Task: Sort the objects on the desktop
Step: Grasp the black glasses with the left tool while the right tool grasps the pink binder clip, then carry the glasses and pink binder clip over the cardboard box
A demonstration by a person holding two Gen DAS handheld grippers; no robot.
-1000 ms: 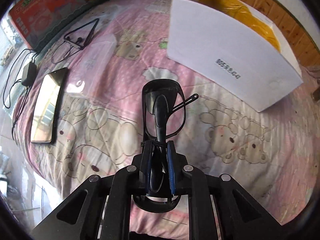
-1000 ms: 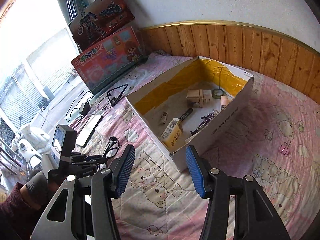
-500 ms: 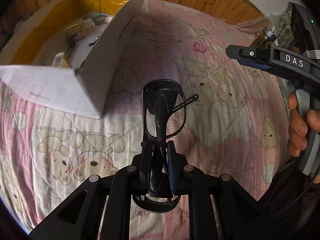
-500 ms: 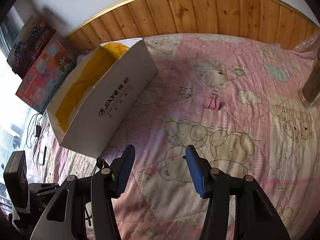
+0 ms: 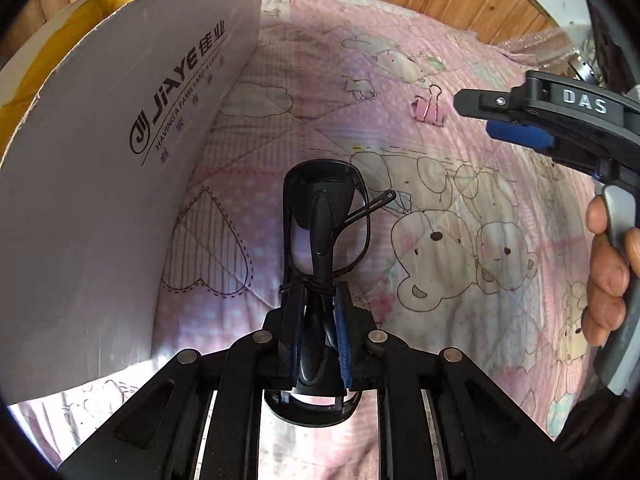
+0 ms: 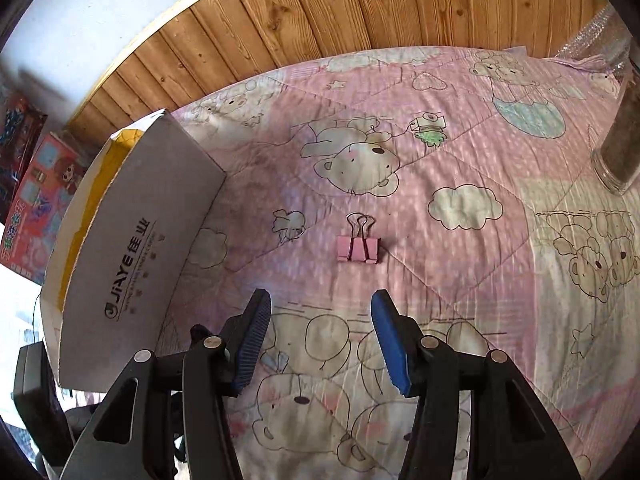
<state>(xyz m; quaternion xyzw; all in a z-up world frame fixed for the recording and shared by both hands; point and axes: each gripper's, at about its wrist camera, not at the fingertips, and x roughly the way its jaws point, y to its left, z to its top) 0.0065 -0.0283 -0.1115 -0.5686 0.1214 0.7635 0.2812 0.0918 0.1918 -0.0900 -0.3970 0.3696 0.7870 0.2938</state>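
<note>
Closest to us, our left gripper (image 5: pixel 316 320) is clenched on a folded pair of black glasses (image 5: pixel 324 224), which stick out ahead of the pads above the pink bear quilt (image 5: pixel 460 184), just beside the outer wall of the white cardboard box (image 5: pixel 120 160). Our right gripper (image 6: pixel 320 336) hangs with its jaws spread and nothing between them, pointed down at the quilt.

A little beyond its tips lies a pink binder clip (image 6: pixel 358 246), alone on the fabric and well apart from the box. We judge two steps are in hand together: carrying the glasses to the box, and lining up on the clip. Next, the left hand needs to lift over the wall before letting go; the right needs to drop forward until the pads straddle the clip's body.

Farther off, only the box's yellow lining shows at the rim; we cannot see what it holds. A glass jar (image 6: pixel 618 152) with dark contents stands at the far right.
</note>
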